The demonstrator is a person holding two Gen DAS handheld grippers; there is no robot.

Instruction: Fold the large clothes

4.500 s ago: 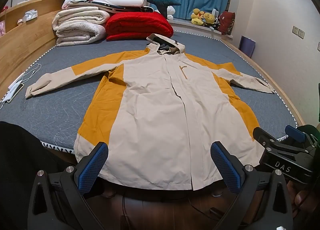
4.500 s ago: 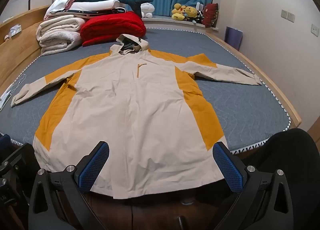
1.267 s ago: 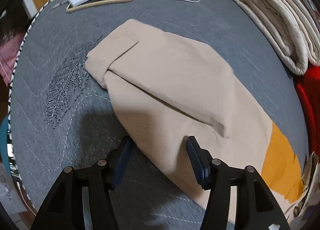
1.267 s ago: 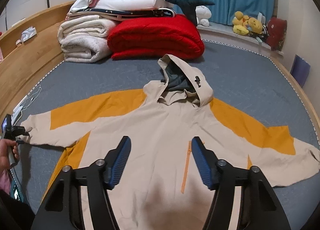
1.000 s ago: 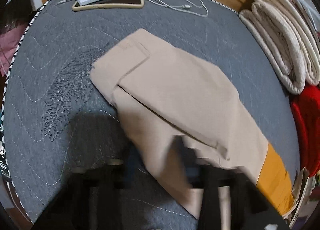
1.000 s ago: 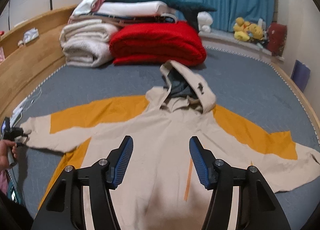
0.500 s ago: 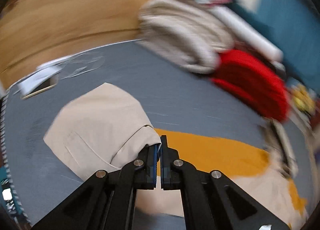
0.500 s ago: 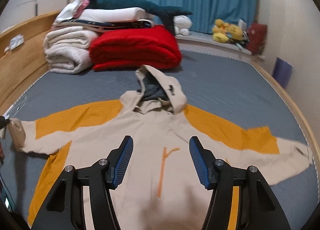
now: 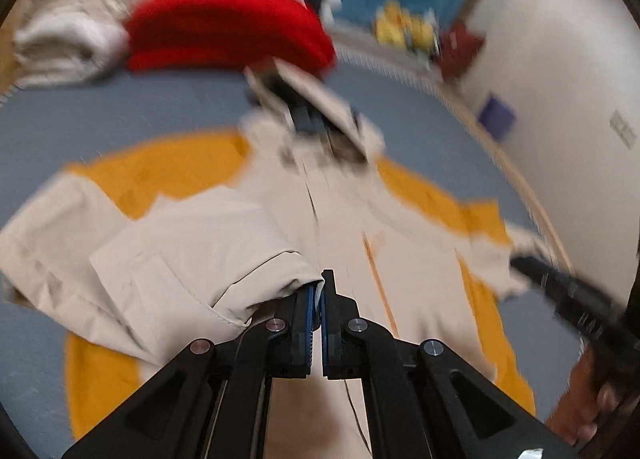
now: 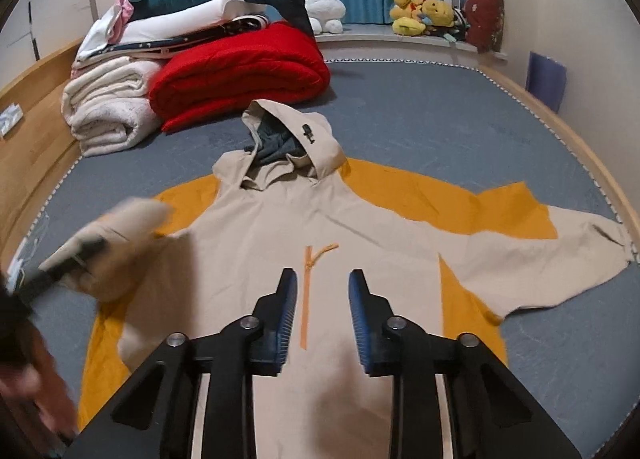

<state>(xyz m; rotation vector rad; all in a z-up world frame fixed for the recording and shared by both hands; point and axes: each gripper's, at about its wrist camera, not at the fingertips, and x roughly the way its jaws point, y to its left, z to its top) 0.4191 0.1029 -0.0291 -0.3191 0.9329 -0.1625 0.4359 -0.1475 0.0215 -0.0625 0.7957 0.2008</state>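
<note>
Lying front-up along the bed, the jacket points its hood toward the red blanket. Left gripper is clamped on one sleeve; right gripper hovers apart over its chest.

Motion blur smears the left gripper and sleeve.

The beige-and-orange hooded cloth jacket looks smooth and matt, lightly creased. The grey quilted bed cover is stitched, matt fabric. The right claw is matt black plastic with ribbed blue pads and shiny metal screws. The folded cream blanket looks fluffy, the red padded quilt slightly glossy.
</note>
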